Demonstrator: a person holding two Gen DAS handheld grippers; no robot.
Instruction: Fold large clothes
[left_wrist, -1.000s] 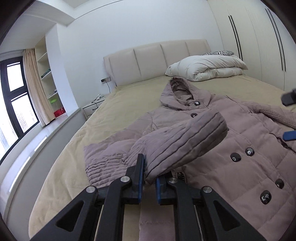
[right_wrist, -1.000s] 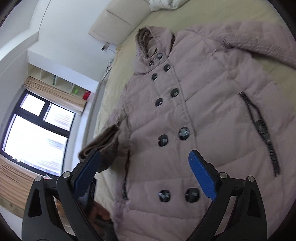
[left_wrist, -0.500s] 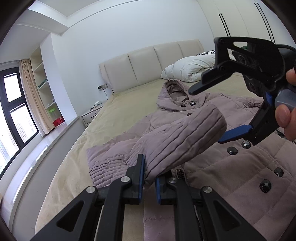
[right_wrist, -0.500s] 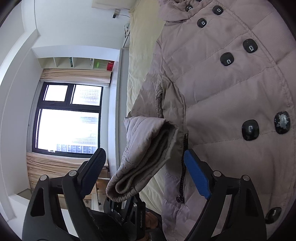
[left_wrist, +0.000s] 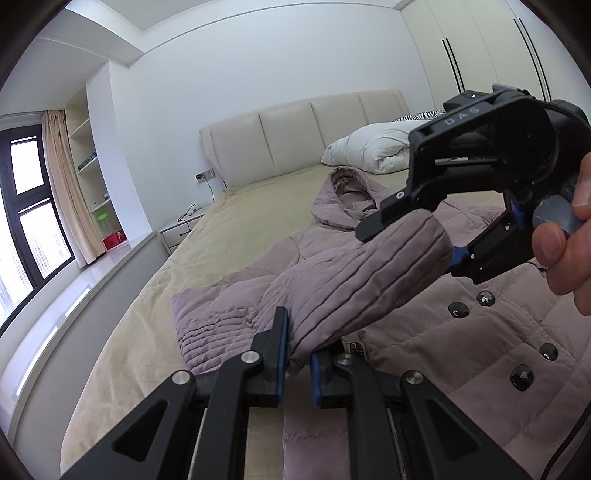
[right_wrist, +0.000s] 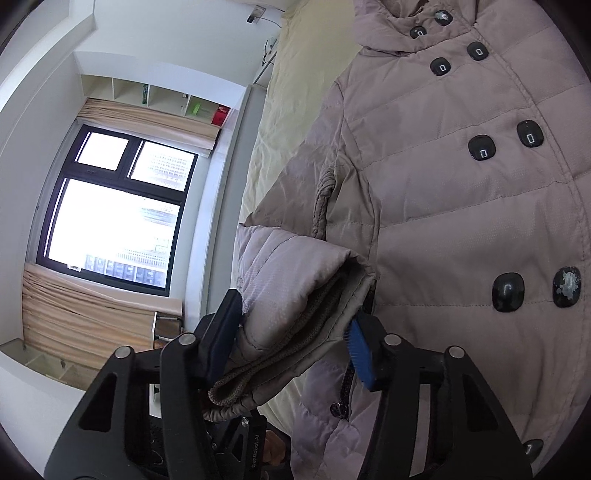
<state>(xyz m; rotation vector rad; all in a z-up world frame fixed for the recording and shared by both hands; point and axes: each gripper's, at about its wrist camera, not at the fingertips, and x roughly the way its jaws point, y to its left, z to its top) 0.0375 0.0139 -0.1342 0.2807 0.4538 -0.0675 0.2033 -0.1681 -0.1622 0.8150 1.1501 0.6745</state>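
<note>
Two grippers meet on one sleeve (left_wrist: 354, 280) here, so you need to treat this as a hand-over of the cuff, not a tug. The mauve quilted coat (right_wrist: 461, 206) lies button-side up across the middle of the bed (left_wrist: 229, 236), hood toward the headboard, and its left sleeve is lifted off the bedspread. Your left gripper (left_wrist: 297, 349) has its fingers nearly closed, pinching the sleeve partway along its length. Your right gripper (right_wrist: 295, 339) has its fingers part open, bracketing the cuff (right_wrist: 295, 317) on both sides; whether they already press the fabric I cannot tell.

Close the right fingers fully across both layers of the cuff before the left lets go, or the padded sleeve will likely slump back onto the bed. Then carry the cuff across the row of buttons (right_wrist: 484, 147) and lay the sleeve flat over the chest, keeping it level so the quilting does not twist.

The left wrist view shows what the right one lacks: the whole run of the sleeve from the shoulder bunch to the cuff, your right hand (left_wrist: 569, 236) on the handle, and the pillows (left_wrist: 369, 151) at the head of the bed. The right wrist view looks straight into the open cuff, showing its knitted inner lining and the gap at each finger, along with the window (right_wrist: 114, 214) beyond the bed's side edge.
</note>
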